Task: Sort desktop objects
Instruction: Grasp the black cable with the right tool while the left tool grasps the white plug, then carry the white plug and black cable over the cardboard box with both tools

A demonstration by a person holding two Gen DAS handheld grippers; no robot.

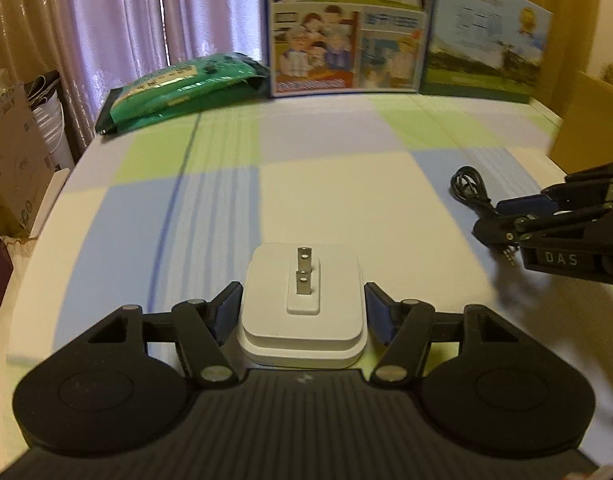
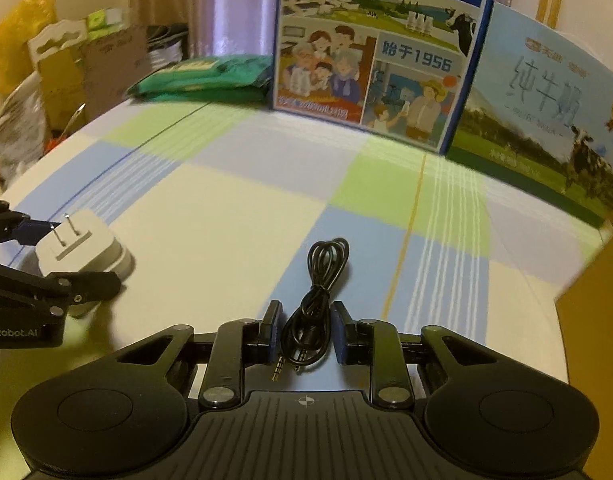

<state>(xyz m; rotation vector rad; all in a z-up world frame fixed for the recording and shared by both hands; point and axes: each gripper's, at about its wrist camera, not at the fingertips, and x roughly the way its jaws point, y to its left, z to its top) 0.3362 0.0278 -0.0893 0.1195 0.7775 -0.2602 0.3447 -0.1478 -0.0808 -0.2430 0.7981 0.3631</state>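
Ahead of you, the checked tablecloth (image 2: 226, 208) is lying bare, giving passage. Two milk cartons (image 2: 378, 60) and a green packet (image 1: 186, 88) are blocking the far edge; a cardboard box (image 1: 590, 120) is crowding your right.

Dim, warm indoor light with fisheye bending

A yellowish cast tints both views; the curtain (image 1: 118, 28) glows faintly, soft shadows lie under the grippers, the milk cartons (image 2: 378, 60) are softly blurred, and edges curve into dark corners.
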